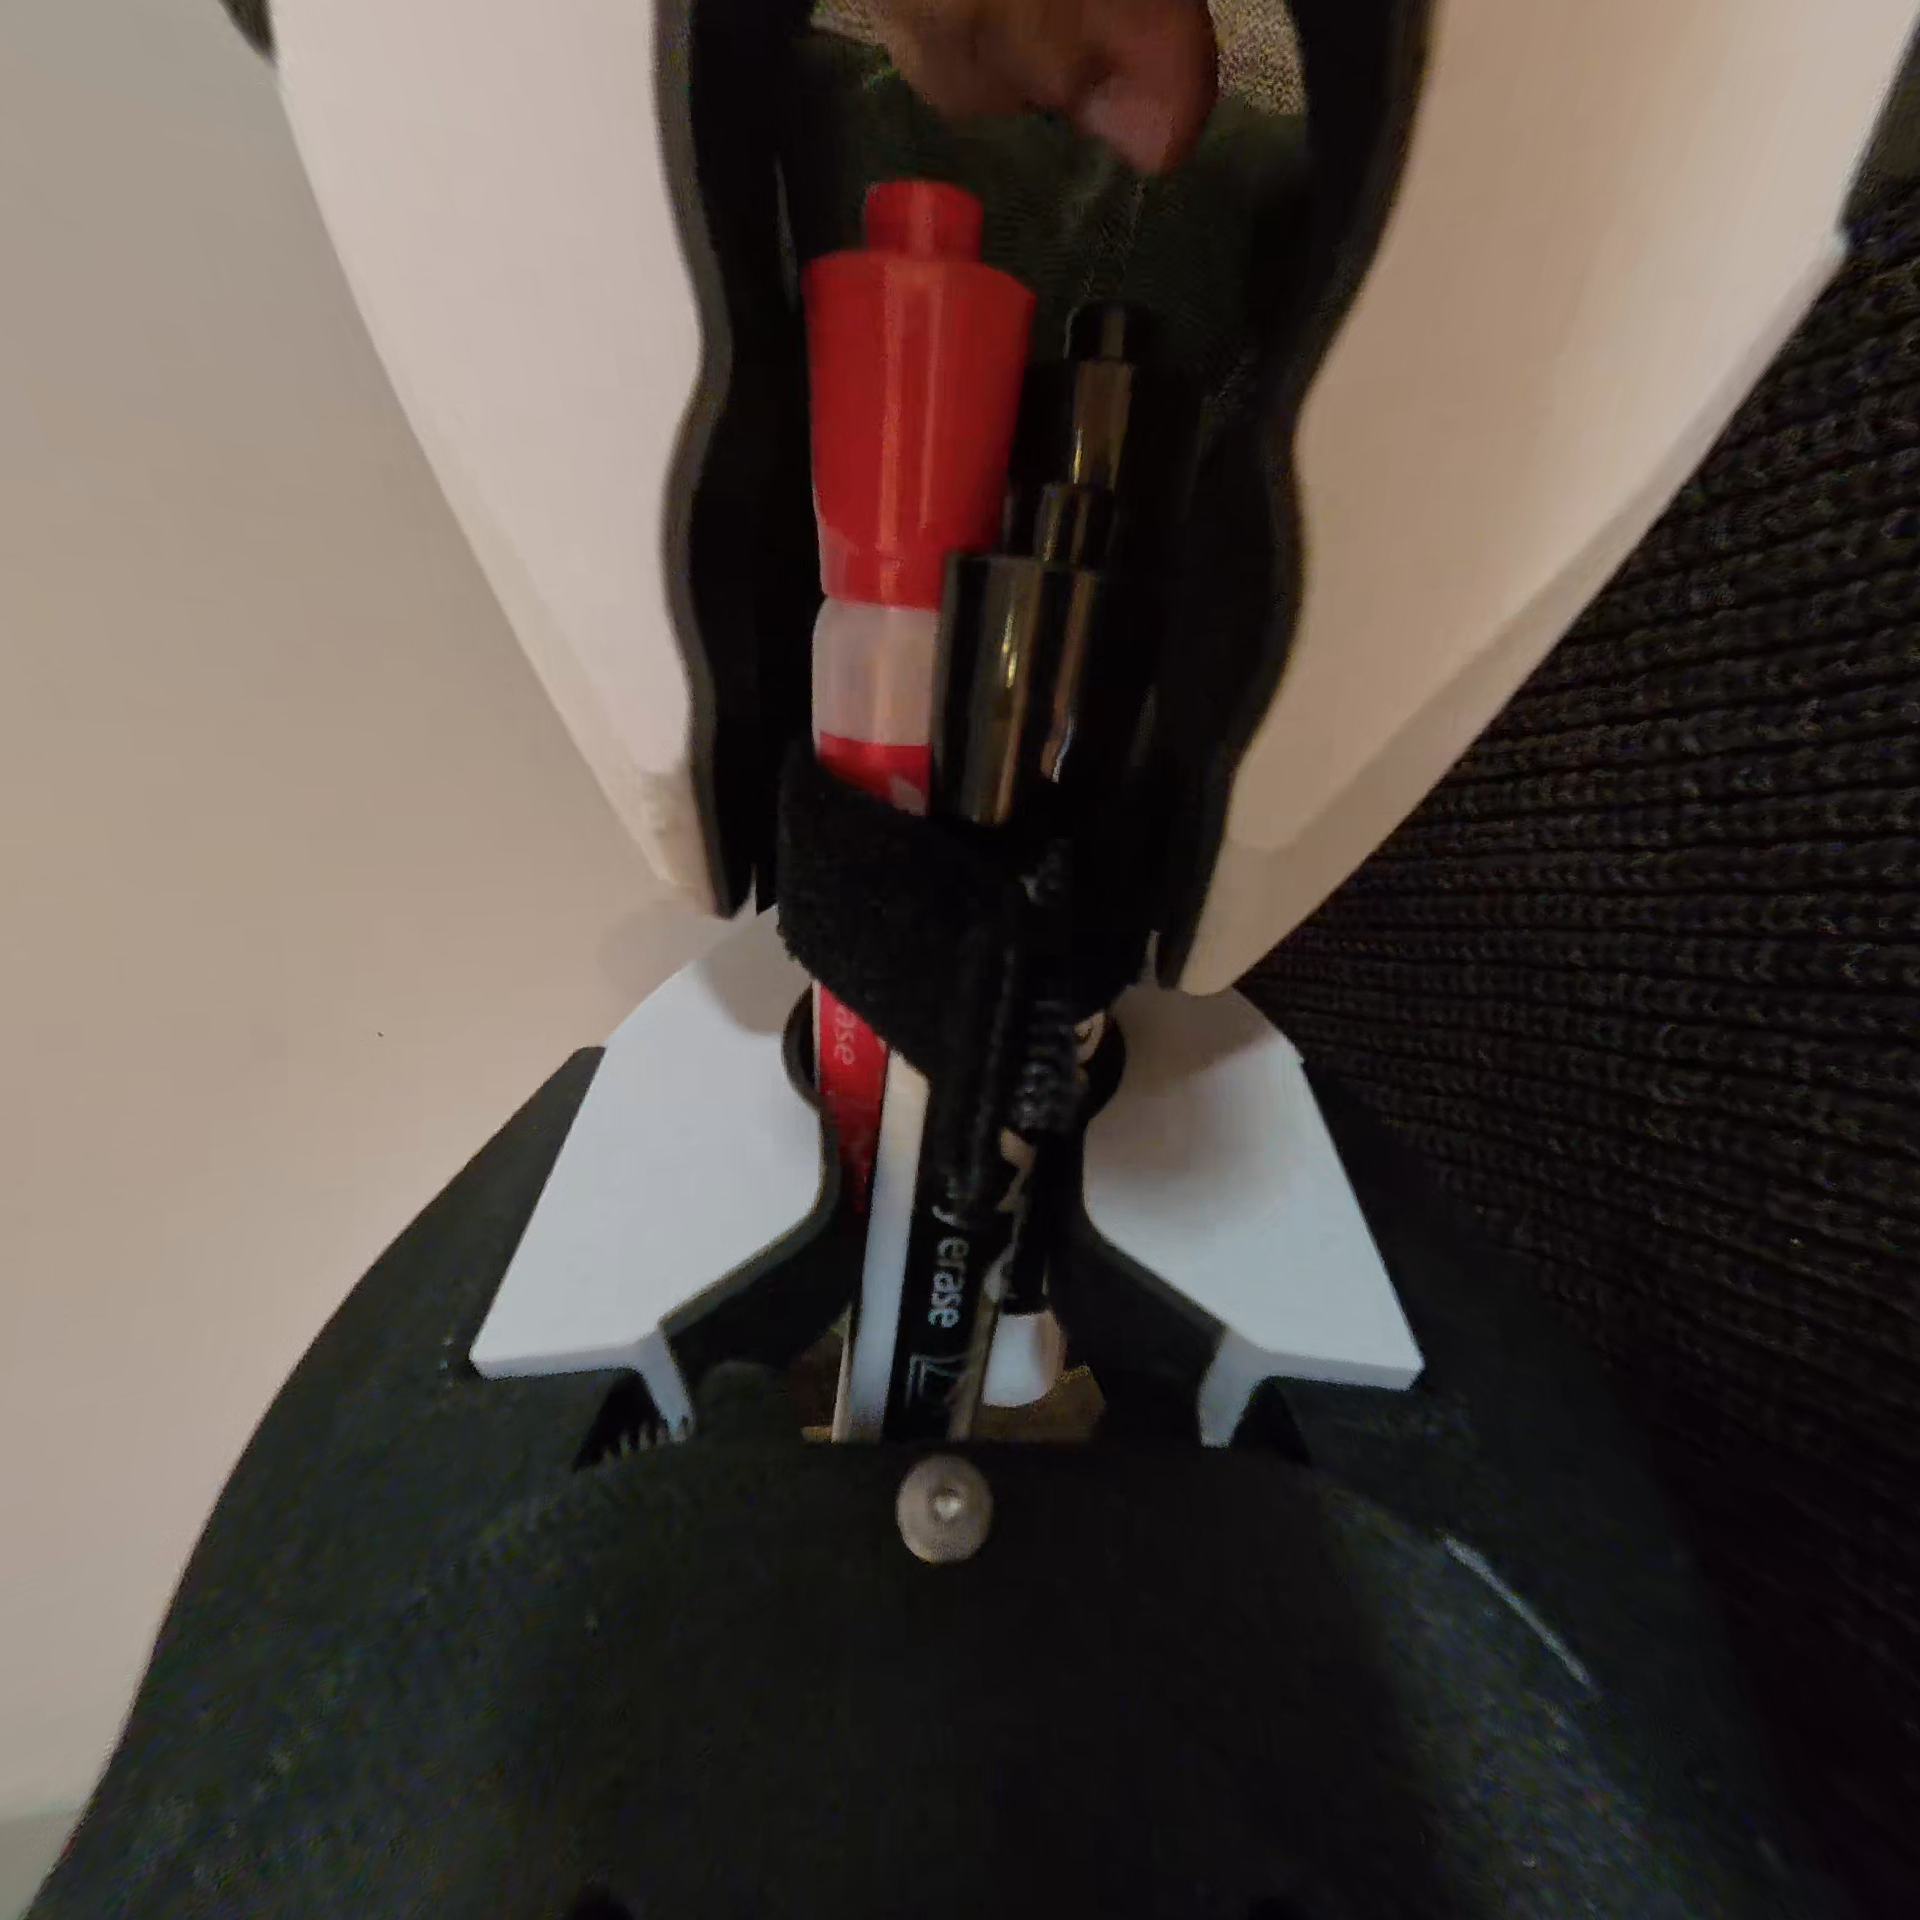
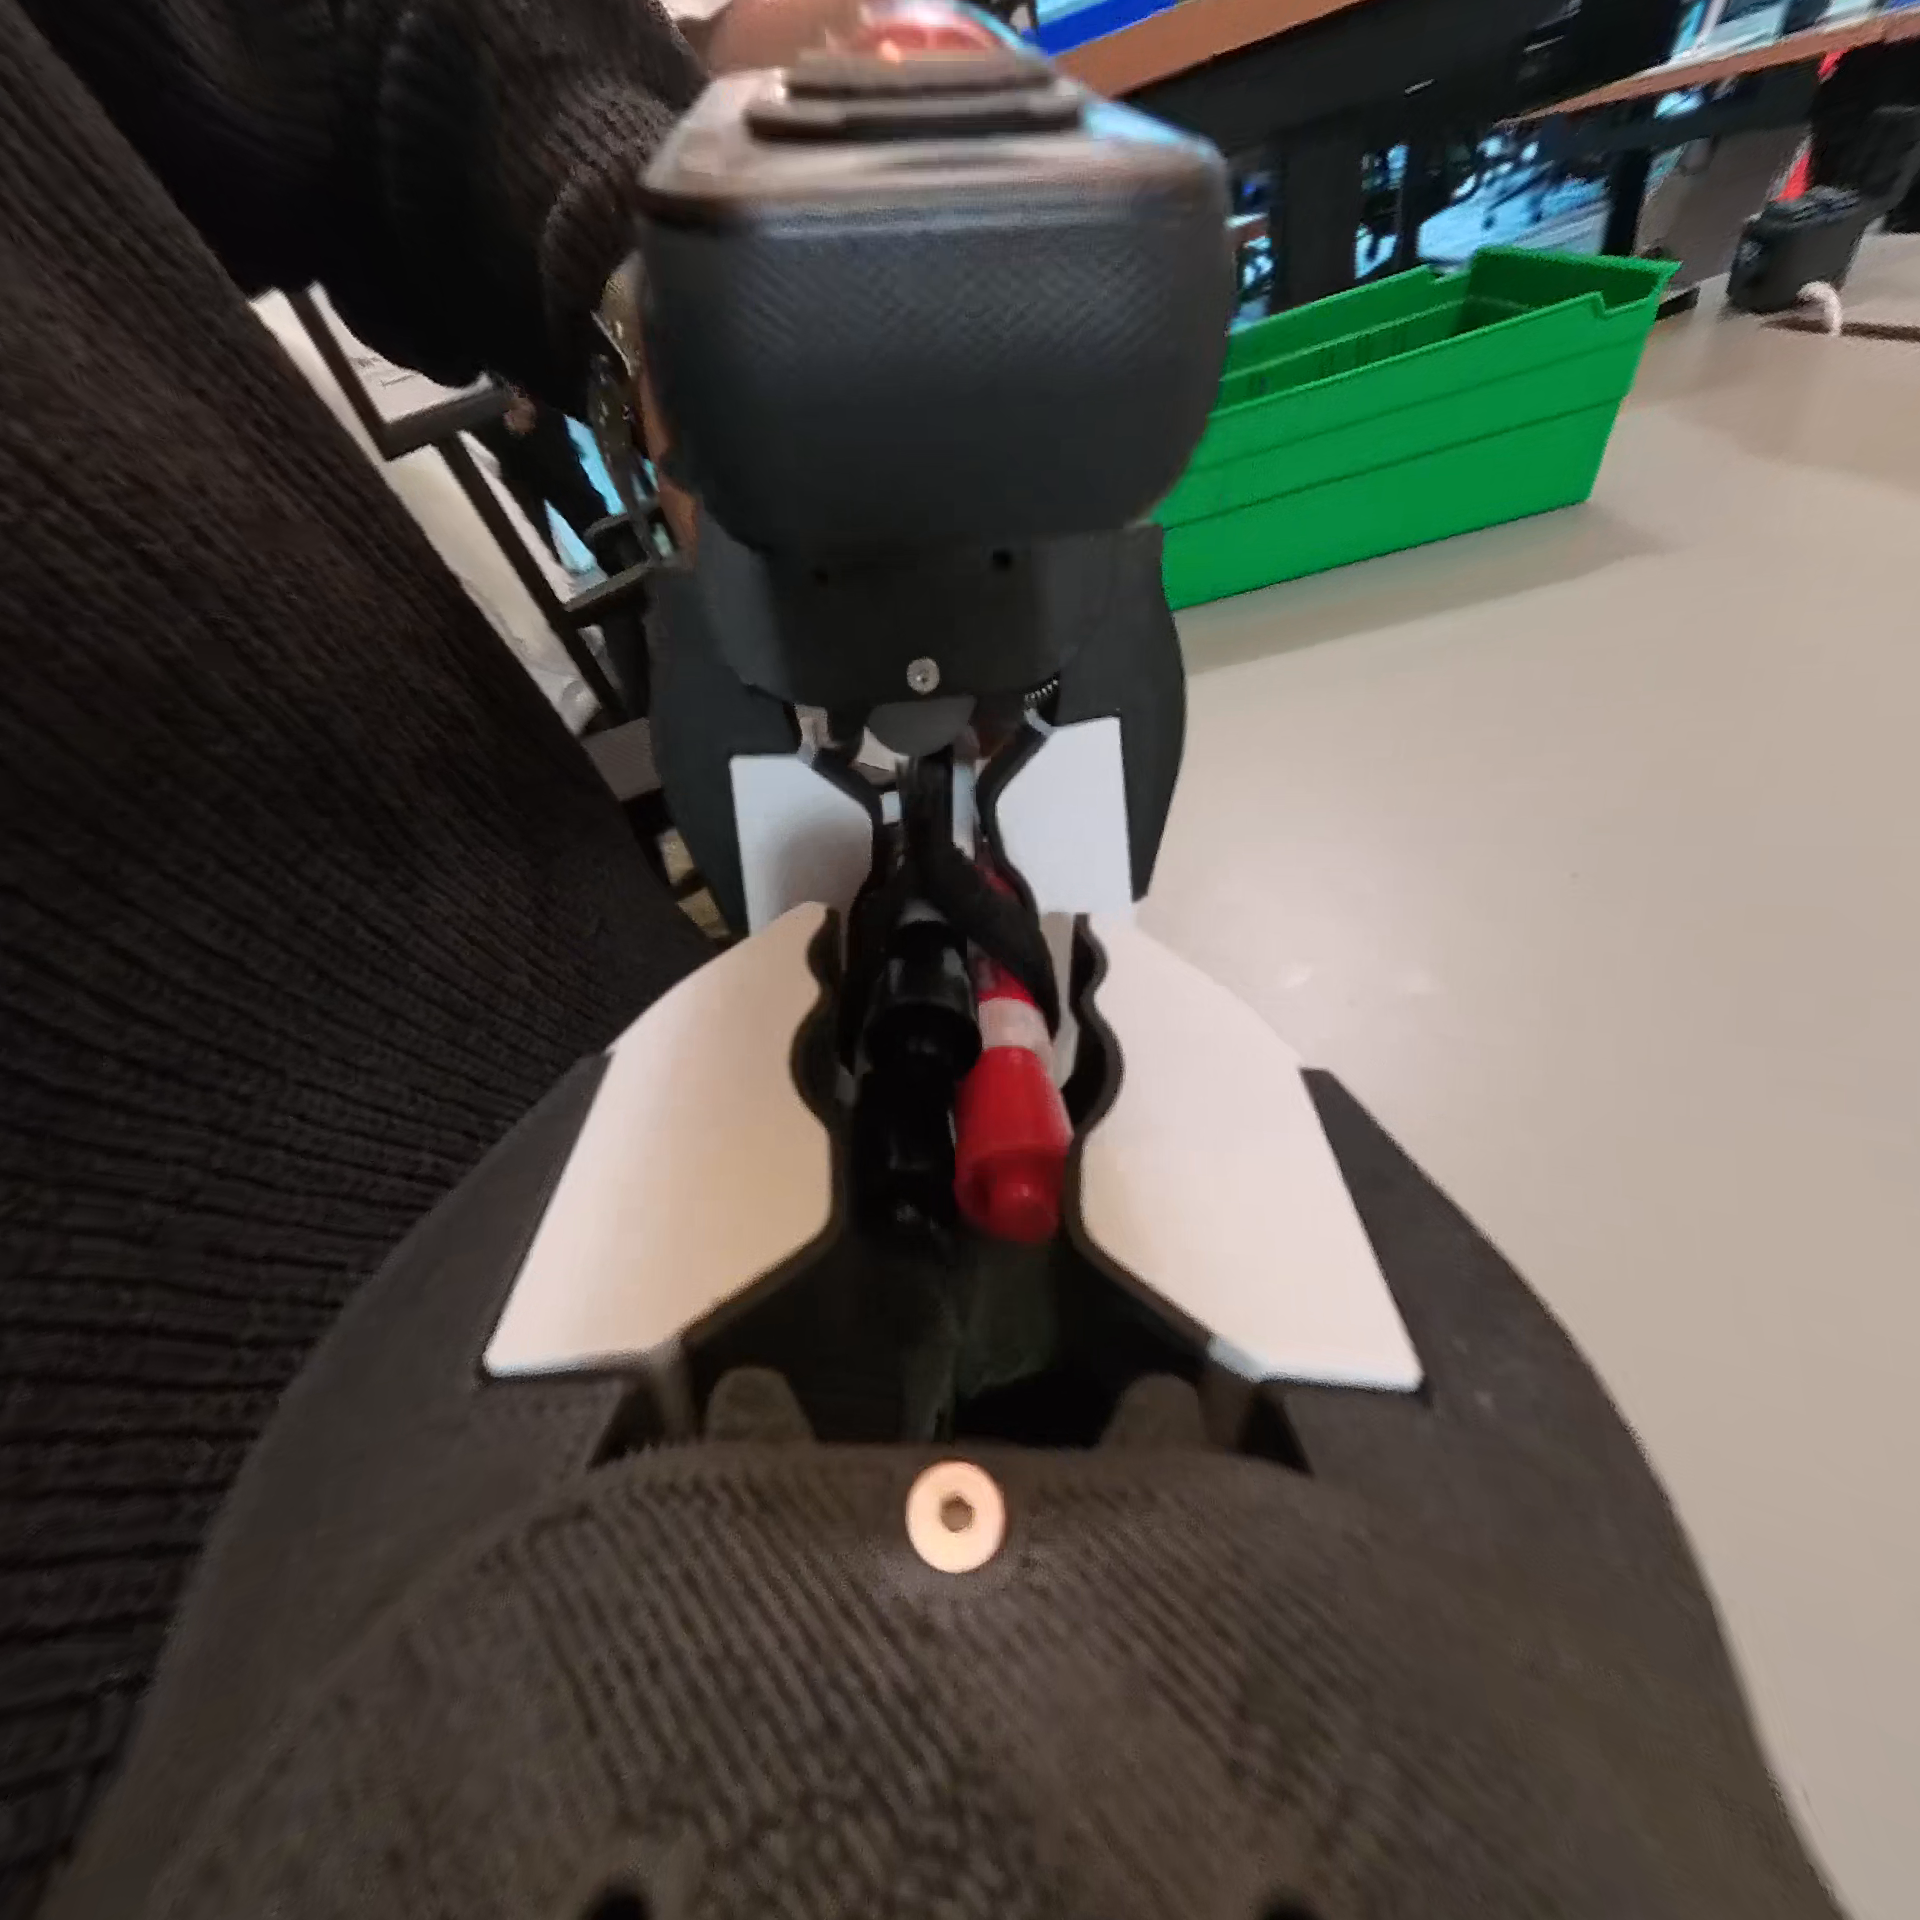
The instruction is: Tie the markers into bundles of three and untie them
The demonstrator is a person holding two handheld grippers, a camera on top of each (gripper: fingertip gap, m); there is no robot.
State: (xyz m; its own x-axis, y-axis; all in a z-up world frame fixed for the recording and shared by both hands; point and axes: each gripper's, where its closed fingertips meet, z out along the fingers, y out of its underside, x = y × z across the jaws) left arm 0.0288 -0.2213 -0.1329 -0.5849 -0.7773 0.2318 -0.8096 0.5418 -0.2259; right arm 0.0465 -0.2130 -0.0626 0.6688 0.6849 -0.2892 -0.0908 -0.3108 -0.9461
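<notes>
In the left wrist view, pale desk (image 1: 260, 727) fills the left side of the frame. At centre the left gripper (image 1: 945, 1174) has its jaws clenched on the barrels of a bundle of markers that runs up the middle of the frame. The red marker (image 1: 914, 468) lies on the left of the bundle, its cap toward the top of the frame; the black markers (image 1: 1039, 665) sit just beside it on the right, touching it. A black strap (image 1: 883, 894) is wrapped around the bundle at mid-frame, just above the left gripper's white fingers (image 1: 675, 1195). The right gripper (image 1: 966, 520) reaches in from the top of the frame, its white fingers flanking the capped ends. A dark knit sleeve (image 1: 1610, 935) covers the right side.

In the right wrist view, the knit sleeve (image 2: 260, 831) fills the left side. At centre the right gripper (image 2: 961, 1091) has its jaws closed around the capped ends, black markers (image 2: 909, 1039) on the left and red marker (image 2: 1013, 1132) on the right. Above it, the left gripper (image 2: 935, 821) faces the camera and holds the other end, the strap (image 2: 987, 914) between the two grippers. A green bin (image 2: 1403, 416) stands on the desk (image 2: 1558, 935) at upper right.
</notes>
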